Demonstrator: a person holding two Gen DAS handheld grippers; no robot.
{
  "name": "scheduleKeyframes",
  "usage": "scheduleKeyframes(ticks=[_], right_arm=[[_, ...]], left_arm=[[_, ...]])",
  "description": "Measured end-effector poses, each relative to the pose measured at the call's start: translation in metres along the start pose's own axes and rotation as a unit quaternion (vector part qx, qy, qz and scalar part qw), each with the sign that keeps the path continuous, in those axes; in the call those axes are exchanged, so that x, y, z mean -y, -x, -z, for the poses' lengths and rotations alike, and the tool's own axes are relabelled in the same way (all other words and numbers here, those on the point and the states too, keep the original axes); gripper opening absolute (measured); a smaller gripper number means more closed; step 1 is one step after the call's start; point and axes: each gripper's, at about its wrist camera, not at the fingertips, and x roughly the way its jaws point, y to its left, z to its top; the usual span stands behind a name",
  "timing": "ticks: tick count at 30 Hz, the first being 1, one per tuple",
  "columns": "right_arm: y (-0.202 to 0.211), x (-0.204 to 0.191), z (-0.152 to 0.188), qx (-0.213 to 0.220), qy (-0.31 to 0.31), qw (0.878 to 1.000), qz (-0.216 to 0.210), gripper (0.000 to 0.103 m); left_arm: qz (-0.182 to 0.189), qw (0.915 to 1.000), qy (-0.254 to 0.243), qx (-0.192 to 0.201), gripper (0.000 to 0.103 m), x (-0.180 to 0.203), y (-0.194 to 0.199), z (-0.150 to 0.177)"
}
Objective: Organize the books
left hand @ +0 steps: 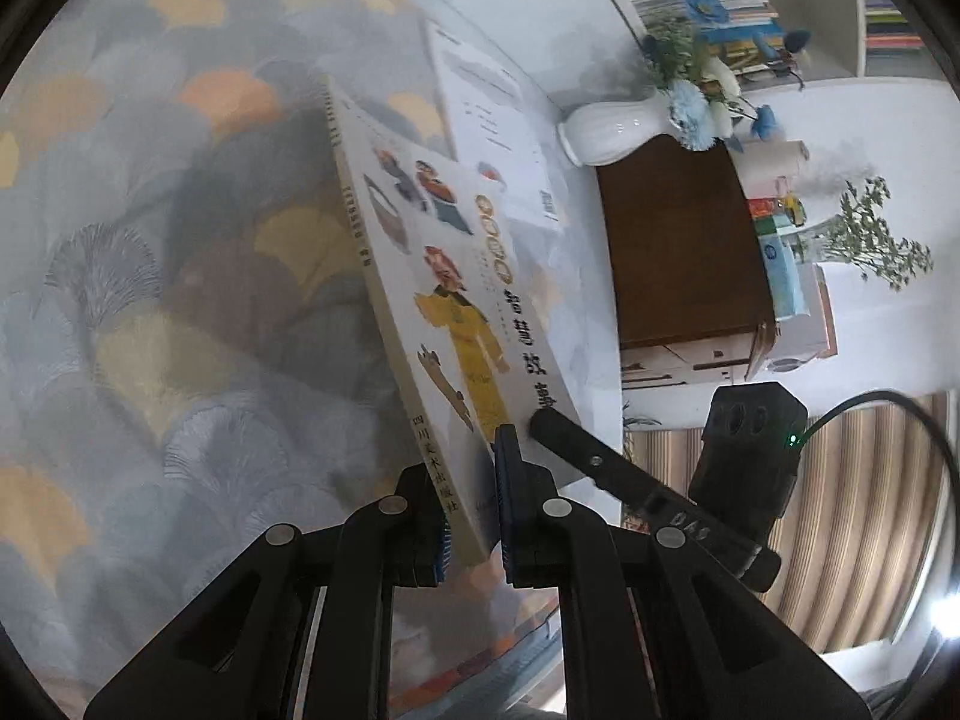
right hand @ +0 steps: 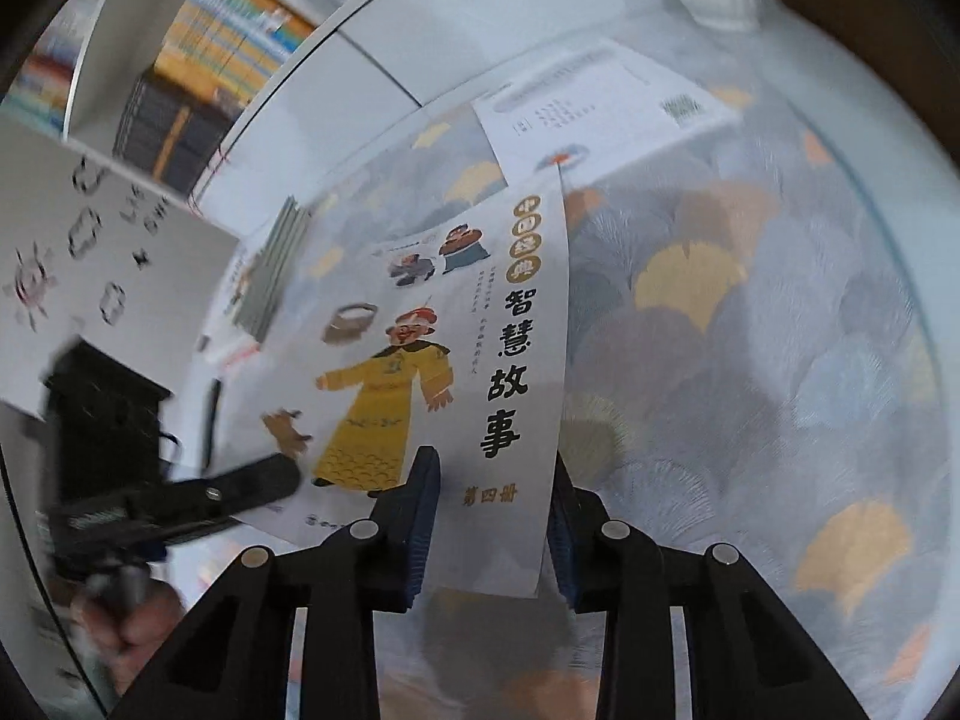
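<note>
the left gripper (left hand: 471, 504) pinches the illustrated book (left hand: 444, 276) at the bottom of its spine edge, one blue pad on each cover, and the book stands on edge, tilted, raised above the patterned cloth (left hand: 150, 300) that covers the worktop. its front cover shows a figure in a yellow robe and black chinese characters running down the side. in the right wrist view the same book (right hand: 432, 372) fills the middle, and the right gripper (right hand: 489, 516) sits at the cover's lower free edge with that edge between its pads; the jaws are narrow, but whether both pads actually press on the cover cannot be told, since a gap shows on one side. the left gripper appears there at the lower left as a dark finger (right hand: 240, 489) laid against the cover, with a hand (right hand: 129, 630) blurred below it. farther back on the cloth lies a second book (left hand: 498, 132), white with small print and a square code, flat and well apart from the held one. beyond the worktop stand a white vase of blue flowers (left hand: 612, 132) on a brown cabinet (left hand: 684, 246), and a shelf of books (right hand: 228, 18).
</note>
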Motion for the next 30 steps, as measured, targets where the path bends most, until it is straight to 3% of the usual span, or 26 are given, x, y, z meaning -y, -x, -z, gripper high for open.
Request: scheduleKeyframes(ticks=[6, 11, 15, 24, 30], right_arm=[[0.009, -0.006, 0.003, 0.013, 0.013, 1.000, -0.014, 0.033], [0.016, -0.044, 0.008, 0.028, 0.059, 0.998, -0.003, 0.033], [0.014, -0.076, 0.005, 0.032, 0.054, 0.997, -0.043, 0.033], [-0.001, -0.188, -0.023, 0.064, 0.105, 0.988, -0.098, 0.033], [-0.036, -0.265, -0.048, 0.073, 0.137, 0.983, -0.100, 0.033]], left_arm=[[0.015, 0.9998, -0.010, 0.005, 0.010, -0.002, 0.017, 0.001], [0.028, 0.9990, -0.029, 0.018, 0.011, 0.000, 0.049, 0.001], [0.025, 0.9976, -0.048, 0.043, 0.014, -0.002, 0.087, -0.005], [0.030, 0.9910, -0.077, 0.106, 0.014, -0.024, 0.182, -0.030], [0.036, 0.9852, -0.078, 0.149, 0.014, -0.058, 0.238, -0.061]])
